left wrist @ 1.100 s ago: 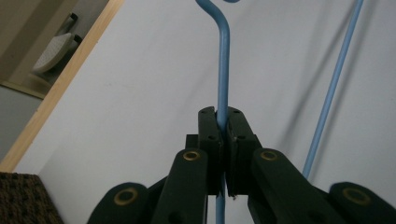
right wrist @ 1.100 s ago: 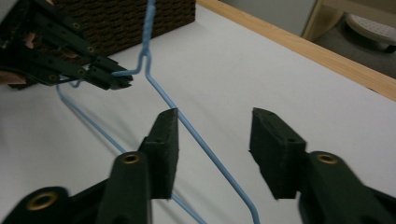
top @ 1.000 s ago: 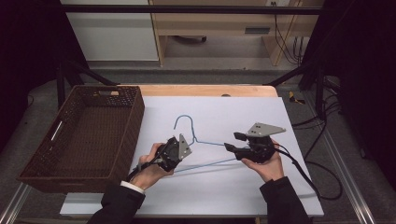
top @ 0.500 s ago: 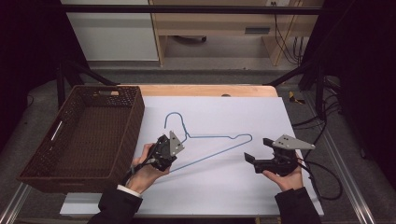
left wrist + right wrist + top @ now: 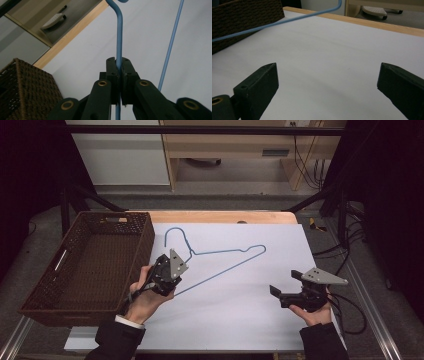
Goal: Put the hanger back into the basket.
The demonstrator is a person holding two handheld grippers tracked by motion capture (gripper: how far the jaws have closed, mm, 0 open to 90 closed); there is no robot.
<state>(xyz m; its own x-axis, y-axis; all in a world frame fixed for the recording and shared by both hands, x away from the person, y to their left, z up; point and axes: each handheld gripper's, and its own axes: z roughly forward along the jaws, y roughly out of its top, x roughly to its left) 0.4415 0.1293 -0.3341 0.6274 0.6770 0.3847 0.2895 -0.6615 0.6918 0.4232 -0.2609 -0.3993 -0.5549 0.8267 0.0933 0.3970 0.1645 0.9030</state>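
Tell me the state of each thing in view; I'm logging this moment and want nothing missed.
Blue wire hanger: clamped at one corner, far end off the table.
Left tongs: shut on the hanger's wire.
Right tongs: jaws just opened, wide apart, nothing between them.
Wicker basket: upright at the table's left edge, nothing seen inside.
White table sheet: lying flat.

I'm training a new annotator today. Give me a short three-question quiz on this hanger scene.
1. True or false: the left gripper is shut on the blue wire hanger.
2. Which describes the right gripper? A) clamped on the hanger B) jaws wide apart, nothing between them C) inside the basket
3. On which side of the white sheet does the wicker basket stand in the high view?

Key: 1 true; 2 B; 3 left.
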